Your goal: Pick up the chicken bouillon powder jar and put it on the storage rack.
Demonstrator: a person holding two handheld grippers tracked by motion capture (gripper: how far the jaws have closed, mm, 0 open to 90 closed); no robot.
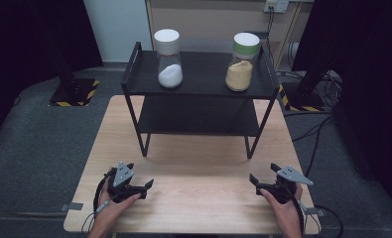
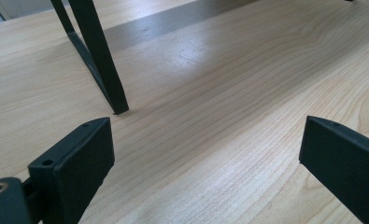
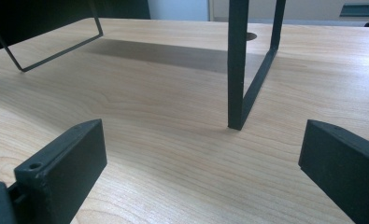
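The person's forearms are cut off at the near edge of the table [image 1: 193,203], so only the hands and what they hold can be seen. The left tool [image 1: 143,187] rests on the wood near the near left corner, its jaws spread wide with nothing between them; in the left gripper view the same left tool [image 2: 205,154] frames bare wood grain. The right tool [image 1: 261,182] sits near the near right corner, jaws likewise spread and empty, and in the right gripper view the right tool [image 3: 201,154] points at a rack leg [image 3: 237,65] standing just beyond it.

Past the hands, toward the far edge, stands a black two-tier rack [image 1: 199,94]. Its lower shelf lies in deep shadow, and I cannot make out whether anything is on it.

On the top shelf are two clear jars, well apart. The left jar [image 1: 169,58], near the rack's left end, has a white lid and is filled under halfway with white powder. The right jar [image 1: 241,62], near the right end, has a green and white lid and holds tan powder to about half. Both stand upright.

Behind the table the room falls into darkness at both sides.
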